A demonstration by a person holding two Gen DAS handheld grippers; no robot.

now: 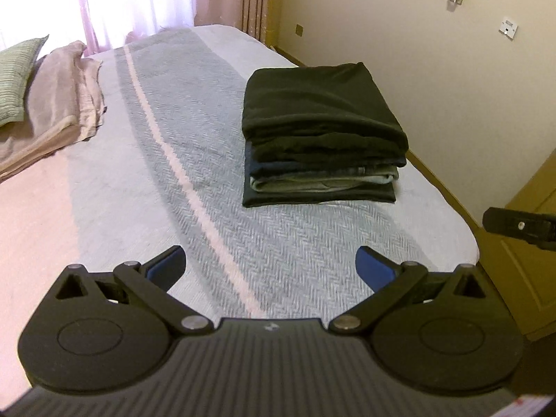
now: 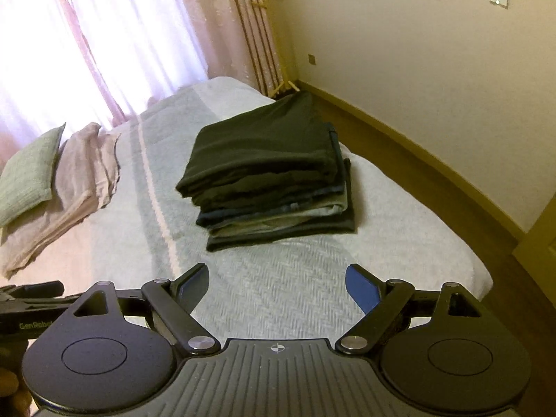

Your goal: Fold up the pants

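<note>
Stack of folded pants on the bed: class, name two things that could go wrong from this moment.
1. The stack of folded pants sits near the bed's right edge; a nudge might tip it to the floor.
2. Its layers look uneven, so adding another pair could topple it.
Left gripper and right gripper are open, holding nothing.

Green cushion (image 1: 19, 80) on pink pillow (image 1: 59, 104) — striped bedspread (image 1: 173, 146), curtains (image 2: 104, 34).

Dark pants (image 1: 319, 104) folded flat atop neat clothes stack (image 2: 278, 208).
</note>
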